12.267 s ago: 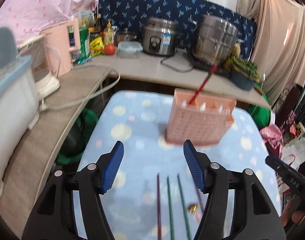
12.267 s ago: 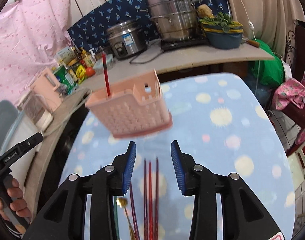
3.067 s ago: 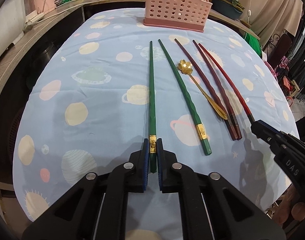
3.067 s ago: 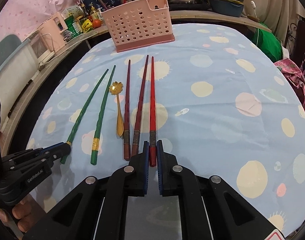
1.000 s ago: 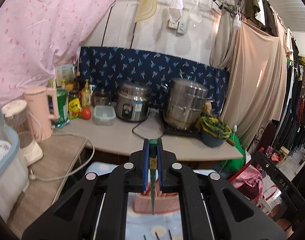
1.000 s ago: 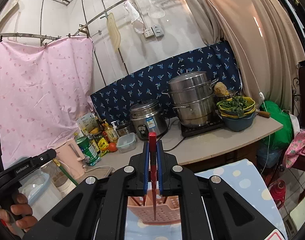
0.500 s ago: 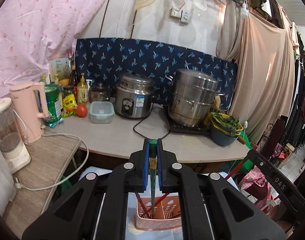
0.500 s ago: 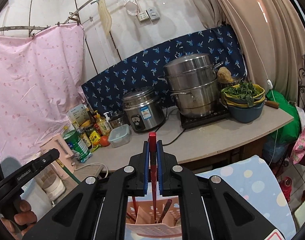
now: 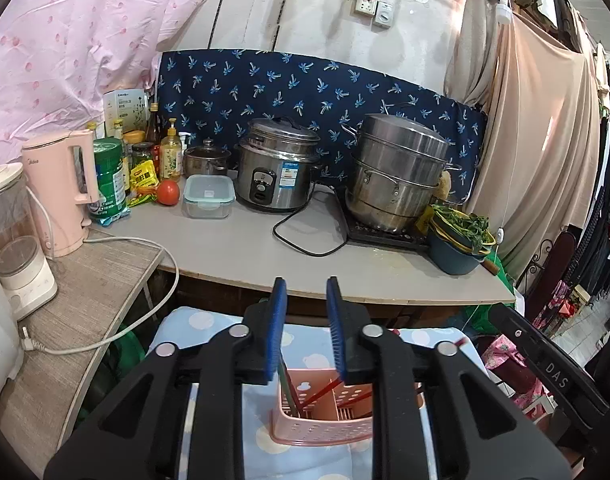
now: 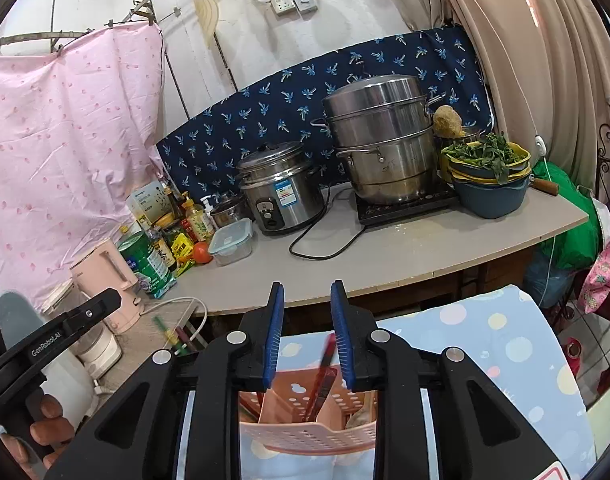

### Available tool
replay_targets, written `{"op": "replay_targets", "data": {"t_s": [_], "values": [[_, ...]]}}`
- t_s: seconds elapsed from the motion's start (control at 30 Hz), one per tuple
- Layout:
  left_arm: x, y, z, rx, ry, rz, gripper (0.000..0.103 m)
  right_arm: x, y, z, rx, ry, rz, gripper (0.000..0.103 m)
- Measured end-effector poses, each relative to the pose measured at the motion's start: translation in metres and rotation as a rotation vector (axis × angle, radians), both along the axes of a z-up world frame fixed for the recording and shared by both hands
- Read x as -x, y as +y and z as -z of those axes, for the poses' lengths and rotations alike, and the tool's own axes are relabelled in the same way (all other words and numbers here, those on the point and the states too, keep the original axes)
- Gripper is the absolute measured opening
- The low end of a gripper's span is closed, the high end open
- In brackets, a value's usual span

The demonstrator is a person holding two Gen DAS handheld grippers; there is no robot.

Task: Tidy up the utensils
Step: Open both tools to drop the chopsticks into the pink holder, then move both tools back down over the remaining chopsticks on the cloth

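The pink perforated utensil basket stands on the blue spotted tablecloth, right below both grippers. My left gripper is open and empty above it; a green chopstick and a red chopstick lean inside the basket. My right gripper is open and empty; a red chopstick stands blurred in the basket between its fingers. The green chopstick's top shows blurred beside the left gripper's body.
A grey counter behind the table holds a rice cooker, a steel steamer pot, a bowl of greens, a pink kettle and bottles. A side shelf stands left with a white cable.
Both grippers have opened and let go of their chopsticks, the green one from the left, the red one from the right. Both chopsticks now sit in the basket.
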State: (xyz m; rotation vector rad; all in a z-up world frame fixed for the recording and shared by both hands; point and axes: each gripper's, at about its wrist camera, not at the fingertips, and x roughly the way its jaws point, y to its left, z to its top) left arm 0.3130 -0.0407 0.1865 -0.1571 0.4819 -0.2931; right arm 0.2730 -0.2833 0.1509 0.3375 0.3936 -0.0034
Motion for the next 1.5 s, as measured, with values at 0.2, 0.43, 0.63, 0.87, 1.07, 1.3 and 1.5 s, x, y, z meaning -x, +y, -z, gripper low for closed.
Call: {"op": "replay_targets", "data": {"t_s": [0.2,0.43,0.63,0.87,1.07,1.3,1.5], "values": [[0.020,0.004,-0.001,-0.009,0.011,0.000,0.035,0.022,0.011,-0.004,0.022,-0.006,-0.018,0.027],[0.056,0.008,0.004,-0.040,0.031,0.005,0.042,0.062,0.021,0.005,0.003,0.020,-0.048,0.033],[0.091,0.013,0.025,-0.061,0.089,0.015,0.042,0.112,0.034,0.031,0.025,0.074,-0.063,0.033],[0.138,0.020,0.066,-0.077,0.160,0.025,0.042,0.165,0.042,0.069,0.007,0.151,-0.086,0.033],[0.179,0.025,0.097,-0.108,0.200,0.042,0.042,0.205,0.050,0.108,0.042,0.237,-0.088,0.033],[0.219,0.027,0.131,-0.147,0.242,0.067,0.042,0.240,0.061,0.154,0.081,0.338,-0.090,0.033],[0.241,0.030,0.166,-0.161,0.305,0.071,0.042,0.255,0.069,0.191,0.081,0.411,-0.109,0.033]]}}
